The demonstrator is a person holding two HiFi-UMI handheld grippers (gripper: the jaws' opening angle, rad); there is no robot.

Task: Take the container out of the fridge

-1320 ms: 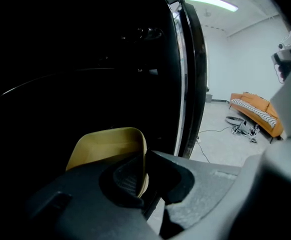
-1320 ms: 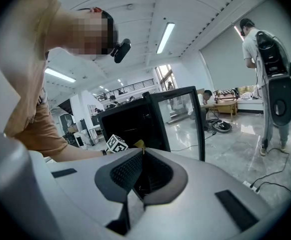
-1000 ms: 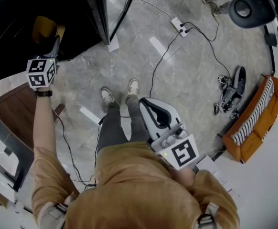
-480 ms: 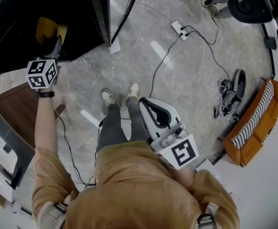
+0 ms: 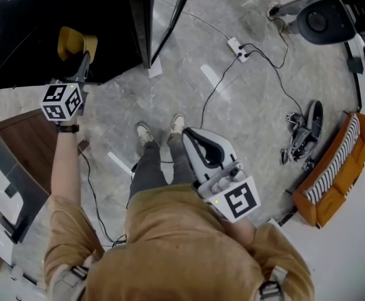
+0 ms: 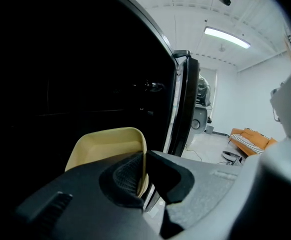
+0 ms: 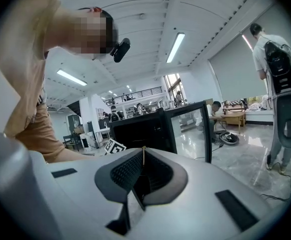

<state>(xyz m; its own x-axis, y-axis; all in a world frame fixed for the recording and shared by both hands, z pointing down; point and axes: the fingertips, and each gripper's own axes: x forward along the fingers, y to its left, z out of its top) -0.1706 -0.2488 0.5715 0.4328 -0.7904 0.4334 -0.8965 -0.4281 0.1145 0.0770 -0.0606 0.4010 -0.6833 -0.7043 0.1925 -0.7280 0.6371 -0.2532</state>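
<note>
The left gripper [image 6: 145, 170] is clamped on one thin side wall of the yellow container [image 6: 109, 146]. The wall stands edge-on between the two pads, and the rest of the tub hangs out ahead of them. In the head view the same gripper [image 5: 82, 60] holds the container [image 5: 77, 41] against the black fridge [image 5: 26, 30]. It sits at the fridge's open front, left of the glass door [image 5: 165, 14] that stands swung out. Whether the tub is fully clear of the opening cannot be told from either view, and its inside is not visible.

The right gripper [image 7: 143, 170] has its jaws pressed together on nothing. It is held close to the person's chest [image 5: 192, 138], well apart from the fridge.

The main risk appears to be the grip itself. A pinch on a single wall, with all the weight out in front, could let the container pivot or slip free if it is swung quickly. A sideways pull toward the door's edge could knock it loose. The cable [image 5: 214, 86] lying on the floor near the person's shoes could also catch a foot stepping back.
</note>
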